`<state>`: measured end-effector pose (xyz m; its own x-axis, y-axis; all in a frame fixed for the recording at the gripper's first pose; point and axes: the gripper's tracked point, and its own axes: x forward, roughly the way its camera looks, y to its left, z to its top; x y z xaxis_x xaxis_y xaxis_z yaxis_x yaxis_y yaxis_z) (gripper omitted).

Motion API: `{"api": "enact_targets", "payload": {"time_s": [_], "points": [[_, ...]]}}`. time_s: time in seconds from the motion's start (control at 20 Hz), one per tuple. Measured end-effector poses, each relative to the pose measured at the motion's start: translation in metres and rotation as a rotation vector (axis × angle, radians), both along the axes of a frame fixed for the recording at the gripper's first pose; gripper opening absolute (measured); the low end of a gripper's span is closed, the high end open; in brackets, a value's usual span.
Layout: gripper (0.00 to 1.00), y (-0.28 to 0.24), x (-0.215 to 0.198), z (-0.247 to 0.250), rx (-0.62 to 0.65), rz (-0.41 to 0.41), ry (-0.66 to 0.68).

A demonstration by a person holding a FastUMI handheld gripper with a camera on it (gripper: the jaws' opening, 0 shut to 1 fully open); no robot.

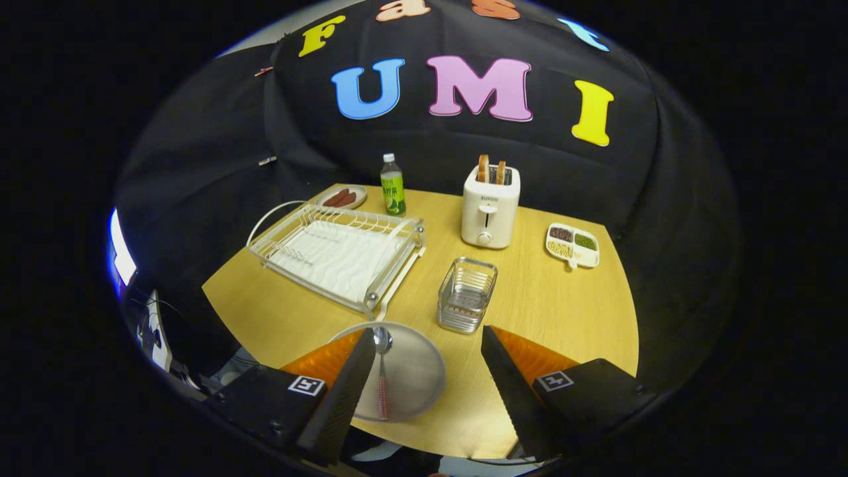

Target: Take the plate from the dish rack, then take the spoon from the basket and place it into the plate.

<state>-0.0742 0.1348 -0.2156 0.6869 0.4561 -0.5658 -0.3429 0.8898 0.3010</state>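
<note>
With the spoon (382, 371) already lying in the plate (414, 377), which sits on the desk (556, 305) just this side of the empty dish rack (338, 255) and basket (467, 295), the tongs (427, 391) hang spread wide, gripping nothing, the job apparently finished.

The left finger of the gripper (428, 344), whose fingers stand wide apart, covers the near-left part of the plate (417, 371). The spoon (382, 371) lies beside that finger, its handle pattern too small to make out. The bench's (563, 318) near edge is hidden behind both fingers. The bottle's (392, 187) label is unreadable.
</note>
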Motion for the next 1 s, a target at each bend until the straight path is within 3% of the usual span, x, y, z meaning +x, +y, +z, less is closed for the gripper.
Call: {"api": "enact_targets", "payload": {"time_s": [0.5,1.0], "points": [[0.99,-0.060,0.059,0.131,0.047,-0.071,-0.275],[0.96,-0.115,0.079,0.184,0.085,-0.139,-0.405]]}}
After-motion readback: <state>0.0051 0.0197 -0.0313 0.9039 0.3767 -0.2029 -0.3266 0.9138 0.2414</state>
